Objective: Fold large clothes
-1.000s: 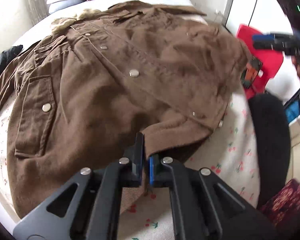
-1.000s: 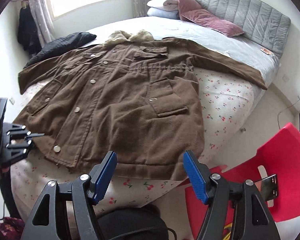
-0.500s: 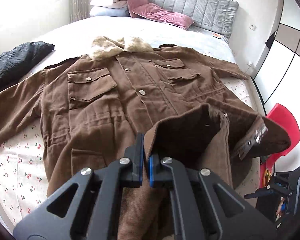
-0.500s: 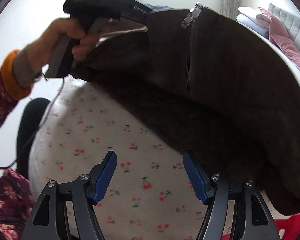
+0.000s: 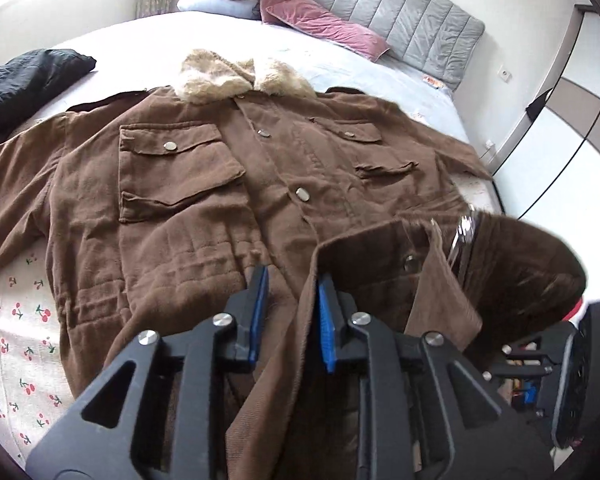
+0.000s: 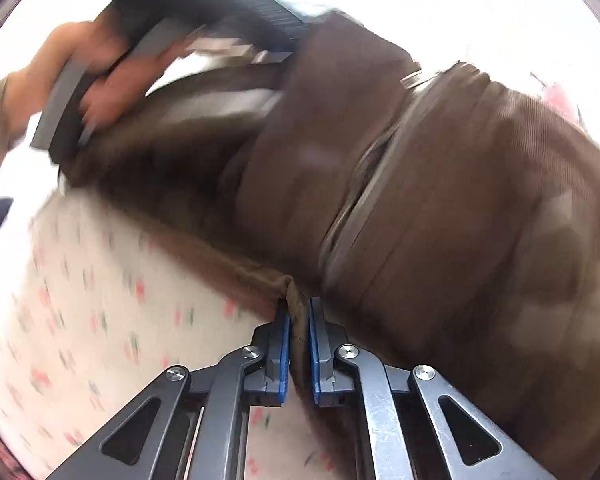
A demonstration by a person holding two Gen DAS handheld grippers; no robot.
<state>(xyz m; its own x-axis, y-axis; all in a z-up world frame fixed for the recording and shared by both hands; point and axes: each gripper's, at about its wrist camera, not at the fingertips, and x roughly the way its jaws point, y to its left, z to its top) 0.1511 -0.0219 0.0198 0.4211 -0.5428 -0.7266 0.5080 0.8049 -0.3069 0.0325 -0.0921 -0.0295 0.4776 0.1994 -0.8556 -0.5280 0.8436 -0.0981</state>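
A large brown jacket (image 5: pixel 188 208) with a beige fur collar (image 5: pixel 236 78) lies front up on the bed. Its hem is folded up over the body, showing the dark lining (image 5: pixel 520 264). My left gripper (image 5: pixel 292 312) is open, its blue pads apart, with the folded hem edge running between them. My right gripper (image 6: pixel 298 344) is shut on a hem corner of the jacket (image 6: pixel 440 208). The right wrist view is blurred. The right gripper also shows at the right edge of the left wrist view (image 5: pixel 572 364).
The bed has a cherry-print sheet (image 5: pixel 16 320). A black garment (image 5: pixel 24 80) lies at the left. Pillows (image 5: pixel 284 4) and a grey headboard (image 5: pixel 400 4) stand at the back. The hand holding the left gripper (image 6: pixel 96 76) is above the hem.
My left gripper has opened and let go of the hem it carried up over the jacket. My right gripper was open and has shut on the hem corner.
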